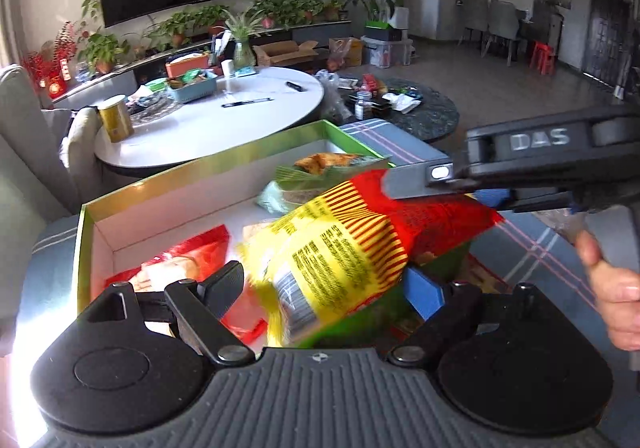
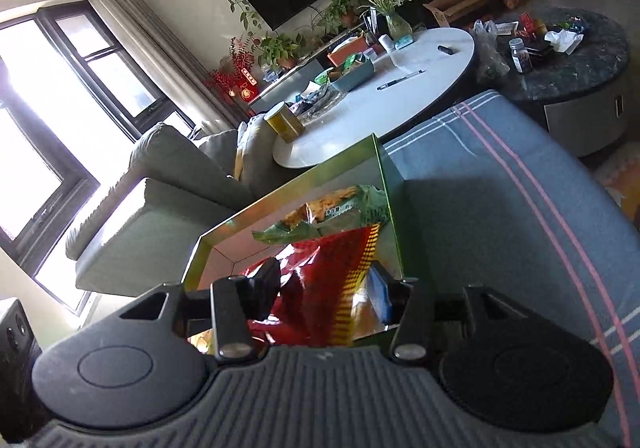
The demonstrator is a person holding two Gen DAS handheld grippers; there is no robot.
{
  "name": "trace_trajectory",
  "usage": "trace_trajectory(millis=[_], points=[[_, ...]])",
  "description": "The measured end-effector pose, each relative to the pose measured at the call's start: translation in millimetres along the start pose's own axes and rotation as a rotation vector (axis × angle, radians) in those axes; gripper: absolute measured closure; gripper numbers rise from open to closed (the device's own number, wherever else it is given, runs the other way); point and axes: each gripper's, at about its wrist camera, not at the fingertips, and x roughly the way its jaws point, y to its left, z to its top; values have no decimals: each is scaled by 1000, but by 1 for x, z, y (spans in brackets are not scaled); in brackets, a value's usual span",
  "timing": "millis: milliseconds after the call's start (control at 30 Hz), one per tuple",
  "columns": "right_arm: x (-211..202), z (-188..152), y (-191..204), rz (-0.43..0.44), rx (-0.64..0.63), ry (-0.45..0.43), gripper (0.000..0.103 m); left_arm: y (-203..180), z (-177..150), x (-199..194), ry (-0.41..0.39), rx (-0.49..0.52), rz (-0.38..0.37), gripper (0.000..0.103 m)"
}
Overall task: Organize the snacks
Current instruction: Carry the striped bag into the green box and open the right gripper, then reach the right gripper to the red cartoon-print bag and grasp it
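A red and yellow snack bag (image 1: 344,244) hangs tilted over an open green-edged box (image 1: 168,180) on a grey striped cloth. My right gripper (image 1: 424,184) comes in from the right and pinches the bag's red top end. In the right wrist view the red bag (image 2: 340,268) sits between that gripper's (image 2: 320,288) fingers. My left gripper (image 1: 324,284) stands open on either side of the bag's lower yellow end, with gaps beside the fingers. In the box lie a green snack bag (image 1: 320,168) and a red packet (image 1: 188,256).
A white oval table (image 1: 224,120) with a gold tin (image 1: 116,118), a blue basket and pens stands behind the box. A dark round table (image 1: 420,108) with clutter is to the right. A grey sofa (image 2: 160,200) is at the left.
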Motion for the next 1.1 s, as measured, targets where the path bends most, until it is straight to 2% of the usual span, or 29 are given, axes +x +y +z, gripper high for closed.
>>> trace_trajectory(millis=[67,267,367,467,633,767,967,1100], points=[[-3,3,-1,-19,-22,-24,37,6,3,3,-16,5,59,20],[-12,0,2,-45,-88,-36,37,10,0,3,-2,-38,4,20],[-18,-3,3,-68,-114,-37,37,6,-7,-3,-4,-12,14,20],[-23,-3,1,-80,-131,-33,37,11,-12,-14,-15,-28,11,20],[-33,-7,0,-94,-138,-27,34,38,-21,-40,-57,-131,34,20],[-36,-16,4,-83,-146,-10,32,65,-35,-62,-74,-223,82,20],[-34,-34,27,-27,-200,42,32,91,-71,-78,-35,-325,114,20],[-21,-54,48,15,-255,117,32,98,-95,-78,1,-379,111,20]])
